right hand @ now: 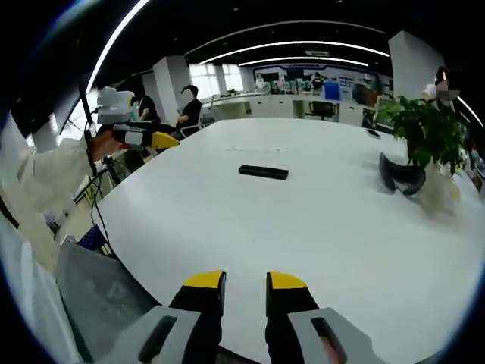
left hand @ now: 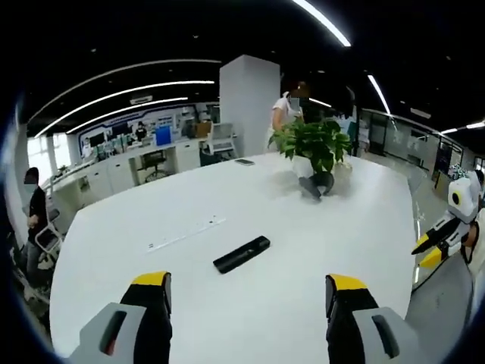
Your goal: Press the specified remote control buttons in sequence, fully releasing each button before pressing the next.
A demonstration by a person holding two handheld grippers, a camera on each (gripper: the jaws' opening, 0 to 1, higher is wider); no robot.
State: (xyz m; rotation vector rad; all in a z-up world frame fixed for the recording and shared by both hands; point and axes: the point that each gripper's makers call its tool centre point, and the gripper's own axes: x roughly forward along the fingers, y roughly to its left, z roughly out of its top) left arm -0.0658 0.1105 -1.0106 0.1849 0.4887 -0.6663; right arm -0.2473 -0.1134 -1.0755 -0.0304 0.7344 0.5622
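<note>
Yellow-tipped jaws first. Left gripper (left hand: 248, 292) has its jaws wide apart, nothing between them, hovering above the near part of the white table (left hand: 250, 326). Right gripper (right hand: 245, 290) has its jaws narrow, a slim gap between the tips, nothing held, sitting back by the table's near edge.

Remote (left hand: 242, 254) is a slim black bar lying flat on the bare tabletop, untouched by either gripper. In the left gripper view it lies just ahead of the jaws, roughly on their centreline, a touch toward the left jaw, long axis diagonal: near end low-left, far end up-right. In the right gripper view the remote (right hand: 264, 172) is well ahead, mid-table, long axis running almost straight across the line of the jaws.

My read: left is clearly the nearer one; short forward-and-down move gets a tip onto it. Buttons are too small to make out from here, so I can't tell which end carries the target keys. Wide jaws mean one tip must do the pressing, or close them first. No press begun yet.

Further out: a potted plant (left hand: 317, 148) with dark headphones (left hand: 316, 185) leaning at its base, both well past the remote. A phone (left hand: 244, 161) lies near the far edge. People sit and stand beyond the table.
</note>
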